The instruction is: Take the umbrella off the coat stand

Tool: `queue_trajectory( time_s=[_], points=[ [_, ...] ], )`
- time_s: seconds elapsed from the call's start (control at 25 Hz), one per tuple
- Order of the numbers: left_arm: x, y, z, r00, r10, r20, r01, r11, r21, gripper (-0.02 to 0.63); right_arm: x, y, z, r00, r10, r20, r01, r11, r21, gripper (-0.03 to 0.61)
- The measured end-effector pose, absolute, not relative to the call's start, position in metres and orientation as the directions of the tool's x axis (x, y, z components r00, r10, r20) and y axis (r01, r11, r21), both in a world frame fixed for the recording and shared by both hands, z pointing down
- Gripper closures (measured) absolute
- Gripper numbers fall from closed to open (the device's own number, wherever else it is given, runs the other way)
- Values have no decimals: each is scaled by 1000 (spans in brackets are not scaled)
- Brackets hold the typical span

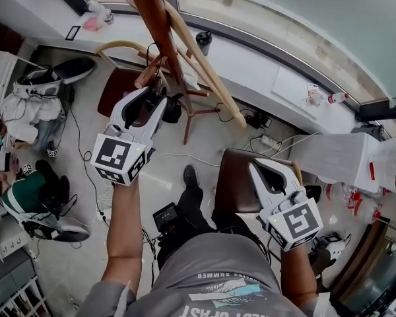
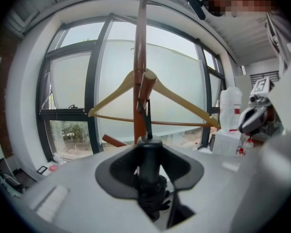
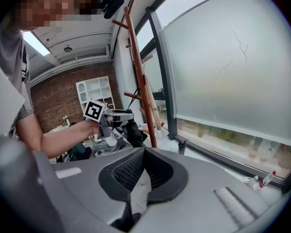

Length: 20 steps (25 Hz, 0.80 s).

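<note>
The wooden coat stand (image 1: 160, 18) rises at the top centre of the head view, with short pegs (image 1: 150, 72) sticking out. My left gripper (image 1: 160, 104) is beside the pole, shut on a black folded umbrella (image 1: 172, 108). In the left gripper view the umbrella (image 2: 149, 171) sits between the pads, and its thin strap (image 2: 147, 115) runs up to a peg (image 2: 147, 87). The right gripper view shows the umbrella (image 3: 135, 132) next to the pole (image 3: 137, 57). My right gripper (image 1: 261, 170) hangs lower right, away from the stand. Its jaws (image 3: 144, 153) stand a little apart with nothing between them.
A wooden clothes hanger (image 2: 184, 103) hangs on the stand behind the peg. Brown chairs (image 1: 236, 180) (image 1: 115, 84) stand on either side of the stand's base. Cables and a power strip (image 1: 269, 139) lie on the floor. A dark cup (image 1: 203, 41) sits on the window sill. Bags (image 1: 33, 91) are piled at the left.
</note>
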State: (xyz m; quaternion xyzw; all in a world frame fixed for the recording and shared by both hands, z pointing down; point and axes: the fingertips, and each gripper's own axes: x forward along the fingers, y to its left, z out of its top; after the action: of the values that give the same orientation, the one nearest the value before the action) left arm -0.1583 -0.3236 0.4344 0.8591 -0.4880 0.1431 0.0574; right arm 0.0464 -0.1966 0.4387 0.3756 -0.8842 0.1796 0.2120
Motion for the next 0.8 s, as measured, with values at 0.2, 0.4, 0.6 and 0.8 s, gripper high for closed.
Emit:
queue_trajectory(
  time_s=[0.2, 0.4, 0.6, 0.8],
  points=[
    [-166, -308, 413, 470, -838, 277, -861, -504, -62, 471, 43, -191, 427, -640, -591, 491, -728, 671, -143, 577],
    [-170, -293, 393, 458, -851, 258, -868, -491, -81, 471, 42, -183, 415, -652, -593, 473, -717, 685, -130, 577],
    [-177, -278, 373, 439, -867, 235, -876, -471, -101, 471, 39, -173, 403, -661, -596, 456, -708, 697, -116, 577],
    [-184, -266, 353, 429, -880, 205, -880, -458, -122, 471, 35, -164, 393, -668, -597, 443, -700, 706, -104, 577]
  ],
)
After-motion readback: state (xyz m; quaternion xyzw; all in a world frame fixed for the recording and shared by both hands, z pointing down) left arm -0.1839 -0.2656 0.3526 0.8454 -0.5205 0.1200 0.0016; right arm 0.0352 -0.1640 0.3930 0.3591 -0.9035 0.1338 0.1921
